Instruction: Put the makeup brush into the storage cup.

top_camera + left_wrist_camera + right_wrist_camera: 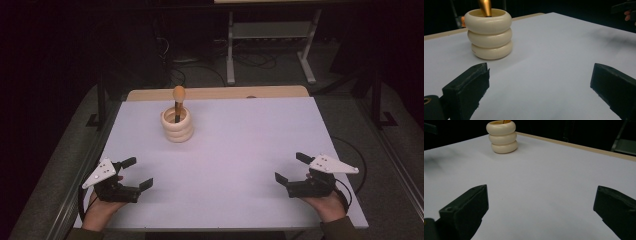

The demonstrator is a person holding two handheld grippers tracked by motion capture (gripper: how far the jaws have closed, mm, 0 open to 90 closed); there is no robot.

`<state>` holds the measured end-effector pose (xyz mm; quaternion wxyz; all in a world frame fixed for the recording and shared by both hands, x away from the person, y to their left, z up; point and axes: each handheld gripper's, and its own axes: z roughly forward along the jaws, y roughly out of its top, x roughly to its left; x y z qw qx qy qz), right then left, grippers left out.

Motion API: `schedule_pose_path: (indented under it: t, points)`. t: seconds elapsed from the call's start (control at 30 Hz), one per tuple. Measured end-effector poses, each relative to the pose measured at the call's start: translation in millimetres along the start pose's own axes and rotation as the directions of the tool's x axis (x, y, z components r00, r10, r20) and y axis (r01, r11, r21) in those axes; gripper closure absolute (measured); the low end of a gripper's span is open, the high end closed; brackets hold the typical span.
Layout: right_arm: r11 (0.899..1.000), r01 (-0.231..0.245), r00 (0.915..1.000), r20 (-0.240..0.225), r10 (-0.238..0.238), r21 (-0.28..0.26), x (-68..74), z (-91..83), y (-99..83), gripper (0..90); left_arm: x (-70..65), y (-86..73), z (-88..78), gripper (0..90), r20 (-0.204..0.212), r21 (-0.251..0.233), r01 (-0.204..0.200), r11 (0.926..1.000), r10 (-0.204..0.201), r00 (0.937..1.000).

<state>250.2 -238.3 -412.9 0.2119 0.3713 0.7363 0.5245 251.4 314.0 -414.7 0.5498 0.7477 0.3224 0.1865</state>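
A cream holder shaped like three stacked rings stands upright at the back middle of the white table. A wooden spoon stands in it, bowl end up. The holder sits ahead and to the left in the left gripper view, and far off at the top left as the holder in the right gripper view. My left gripper rests near the front left corner, open with nothing between its jaws. My right gripper sits near the front right, open too.
A tan wooden strip runs along the table's far edge. Behind it stands a white metal frame on a dark floor with cables. Bare white surface lies between the grippers and the holder.
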Motion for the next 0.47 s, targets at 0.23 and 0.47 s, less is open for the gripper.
schedule_pose_path:
  t: [0.23, 0.47]
  points:
    - [1.000, 0.001, 1.0000, 0.000, -0.001, 0.004, -0.4, 0.6, -1.7, 0.0, 0.0, -2.9, 3.5, 1.8, 0.011, 0.015, -0.008, 0.9999, 0.008, 0.9999]
    - [1.000, -0.009, 1.0000, -0.002, 0.009, 0.000, -1.4, -0.4, -2.8, 0.0, 0.2, -4.5, 6.3, 1.8, 0.017, 0.031, -0.012, 0.9995, 0.011, 0.9998]
